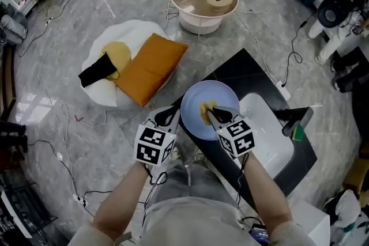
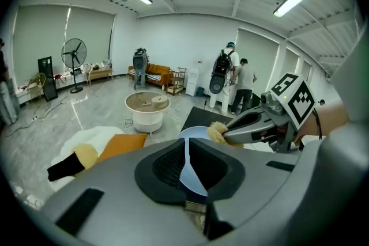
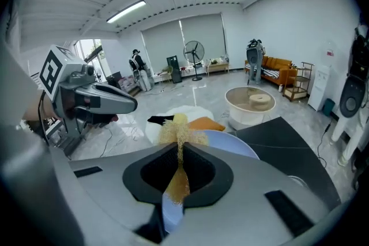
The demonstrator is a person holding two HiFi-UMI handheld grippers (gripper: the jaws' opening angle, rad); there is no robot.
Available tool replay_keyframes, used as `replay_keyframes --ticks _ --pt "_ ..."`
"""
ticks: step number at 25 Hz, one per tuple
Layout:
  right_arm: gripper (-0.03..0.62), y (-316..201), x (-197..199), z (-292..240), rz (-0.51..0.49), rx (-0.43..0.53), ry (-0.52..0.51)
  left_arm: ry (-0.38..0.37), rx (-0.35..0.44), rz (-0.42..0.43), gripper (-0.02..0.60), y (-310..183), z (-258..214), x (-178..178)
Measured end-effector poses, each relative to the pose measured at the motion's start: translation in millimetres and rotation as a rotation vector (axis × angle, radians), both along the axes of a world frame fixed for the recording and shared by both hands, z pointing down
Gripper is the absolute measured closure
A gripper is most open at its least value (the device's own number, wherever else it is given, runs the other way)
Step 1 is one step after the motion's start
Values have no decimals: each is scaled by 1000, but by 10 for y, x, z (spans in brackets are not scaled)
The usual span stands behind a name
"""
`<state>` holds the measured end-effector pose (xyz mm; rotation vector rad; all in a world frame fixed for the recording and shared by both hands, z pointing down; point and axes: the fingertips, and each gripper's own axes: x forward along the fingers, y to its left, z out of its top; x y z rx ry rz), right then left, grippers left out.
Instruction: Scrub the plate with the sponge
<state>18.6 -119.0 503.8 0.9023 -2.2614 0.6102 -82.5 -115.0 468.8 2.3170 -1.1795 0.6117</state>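
Left claw (image 2: 187, 167) clamped narrow on plate (image 2: 195, 134) rim, seen edge-on only in its own view. Right claw (image 3: 180, 173) pinched yellow sponge (image 3: 177, 134) flat, its frayed tuft against plate face. Head view alone showed plate held over black mat (image 1: 253, 66), beside white basin (image 1: 271, 135).

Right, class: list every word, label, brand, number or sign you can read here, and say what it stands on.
None can be read.
Marker cube on the left gripper: black-and-white squares only, no letters.
Marker cube on the right gripper: the same.
Small wall mark: too small to read.
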Motion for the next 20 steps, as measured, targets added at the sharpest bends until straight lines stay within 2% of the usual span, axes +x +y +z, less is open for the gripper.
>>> replay_keyframes --ticks 4,5,7,13,17,20 --pt "545 -23 -84 251 -39 -44 15 13 -89 -26 551 -45 402 50" --pt "545 -24 -104 309 -48 -54 20 20 -113 -36 537 -52 497 51" --pt "545 -23 -137 419 -64 -74 34 29 -159 -52 467 -63 676 47" --pt "545 -23 -167 750 -97 -128 82 17 -284 -67 466 -48 1160 66" --pt "545 -26 -198 950 -113 -153 114 54 -395 -72 445 22 1438 153" --pt "545 -14 -282 1059 -130 -176 125 97 -443 -85 448 42 1532 185"
